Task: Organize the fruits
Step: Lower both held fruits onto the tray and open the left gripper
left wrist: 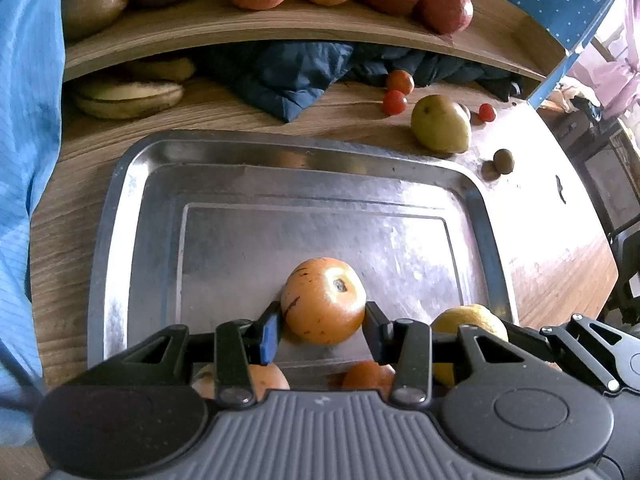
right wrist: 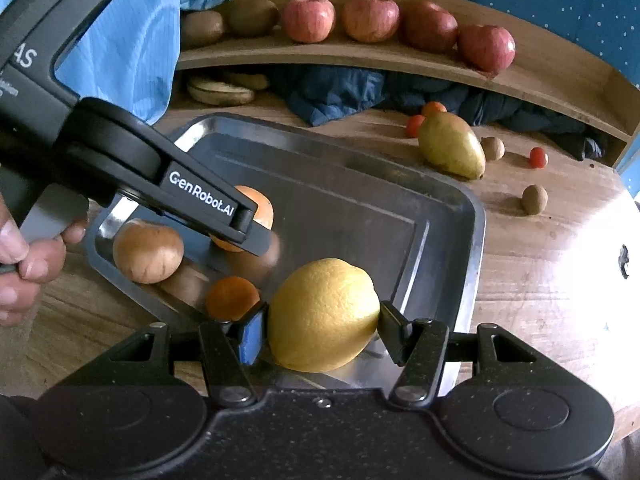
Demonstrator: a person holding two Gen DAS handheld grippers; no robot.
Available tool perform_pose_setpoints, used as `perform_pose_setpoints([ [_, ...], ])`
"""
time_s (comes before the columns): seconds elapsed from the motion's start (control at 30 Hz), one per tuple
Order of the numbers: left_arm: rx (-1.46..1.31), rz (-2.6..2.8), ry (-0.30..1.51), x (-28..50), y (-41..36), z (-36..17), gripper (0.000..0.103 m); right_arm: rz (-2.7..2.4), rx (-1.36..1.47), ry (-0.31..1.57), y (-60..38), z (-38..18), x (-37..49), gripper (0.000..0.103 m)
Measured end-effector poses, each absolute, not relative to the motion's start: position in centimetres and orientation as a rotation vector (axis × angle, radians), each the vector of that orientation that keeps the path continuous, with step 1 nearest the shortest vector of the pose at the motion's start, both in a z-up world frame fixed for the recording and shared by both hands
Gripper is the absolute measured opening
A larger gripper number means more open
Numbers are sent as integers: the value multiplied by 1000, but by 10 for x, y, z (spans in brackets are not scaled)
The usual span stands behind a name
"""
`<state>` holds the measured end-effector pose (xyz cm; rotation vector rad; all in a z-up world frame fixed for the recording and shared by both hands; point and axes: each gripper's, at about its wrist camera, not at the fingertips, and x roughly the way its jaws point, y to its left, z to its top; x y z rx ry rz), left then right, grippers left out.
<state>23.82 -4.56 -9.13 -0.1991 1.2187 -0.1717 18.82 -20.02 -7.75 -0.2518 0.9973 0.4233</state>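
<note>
Left gripper (left wrist: 324, 330): black linkage arms, silver screws, blue finger pad — grey ribbed body.
Right gripper (right wrist: 320, 334): speckled black body.
Marking: white "GenRobot.AI".
Sleeve (right wrist: 120, 40): light-blue, fine-striped fabric.

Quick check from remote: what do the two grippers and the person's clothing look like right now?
Both grippers are black handheld units with linkage arms, silver pivot bolts and round side housings. The left gripper has a ribbed grey top; its side reads "GenRobot.AI" in white. The right gripper has a speckled black top. Each shows a blue pad on one finger. The person wears a light blue sleeve.
</note>
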Motion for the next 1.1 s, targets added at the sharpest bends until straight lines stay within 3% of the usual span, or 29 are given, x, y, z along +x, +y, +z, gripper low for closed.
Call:
perform_pose_setpoints([
  [0.47, -175, -165, 1226, 236, -50, -90, 48, 420, -254, 1000, -201, -79, 187, 61],
  [0.67, -179, -143, 1213, 233, -51, -87, 63, 432, -231, 981, -208, -74, 183, 63],
  [0.83, -161, -110, 1172, 227, -56, -75, 90, 448, -210, 975, -215, -68, 178, 76],
  [1.1, -161, -78, 1104, 205, -58, -55, 102, 498, -221, 947, -225, -53, 162, 96],
])
